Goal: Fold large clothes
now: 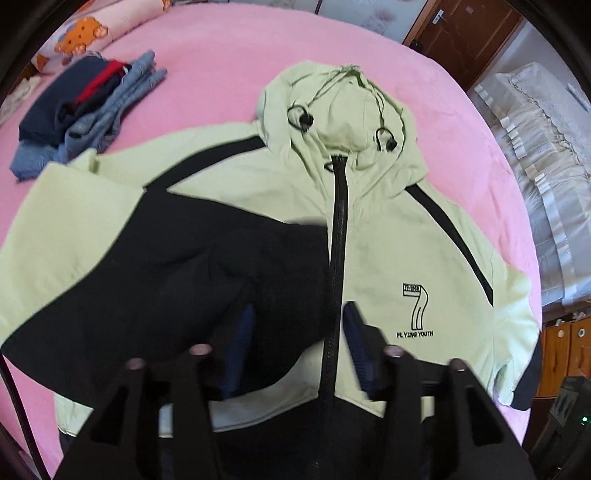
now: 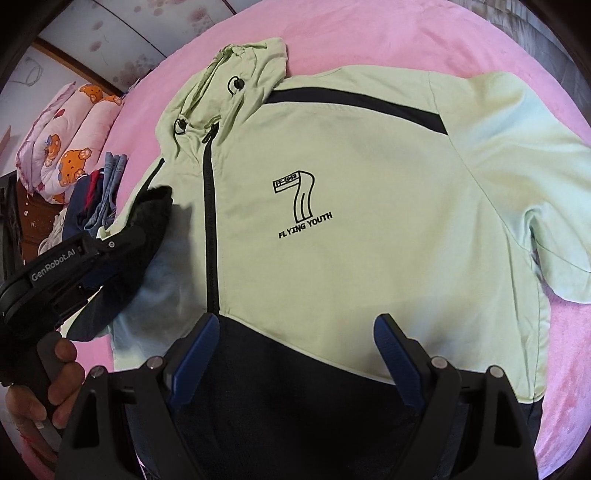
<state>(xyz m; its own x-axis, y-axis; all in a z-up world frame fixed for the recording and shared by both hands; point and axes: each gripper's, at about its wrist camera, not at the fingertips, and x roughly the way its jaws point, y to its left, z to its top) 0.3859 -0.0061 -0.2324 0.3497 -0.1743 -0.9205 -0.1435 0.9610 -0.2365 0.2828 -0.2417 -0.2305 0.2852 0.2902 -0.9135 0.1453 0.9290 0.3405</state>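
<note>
A pale green jacket (image 2: 369, 184) with black panels is laid face up on a pink bed cover (image 2: 406, 33), zipped closed, with the hood (image 1: 340, 110) spread flat above the collar. The zipper (image 1: 338, 236) is taken as the landmark. On the side of the zipper bearing the printed "7" logo (image 2: 295, 203), the sleeve (image 2: 524, 155) is extended outward and lies flat. On the opposite side, the other sleeve (image 1: 122, 251) is folded inward across the chest, its black cuff end (image 1: 266, 258) lying just beside the zipper.

The left gripper (image 1: 299, 325) is positioned over the zipper, with one finger on each side of it. Its jaws are parted, and the black cuff end lies loose beside one finger; no cloth is pinched. The right gripper (image 2: 297, 332) is held over the black hem panel (image 2: 295, 387), on the logo side of the zipper's lower end, with jaws spread wide and nothing between them.

A stack of folded clothes (image 1: 85, 110) is placed well apart from the zipper, beyond the folded sleeve.
</note>
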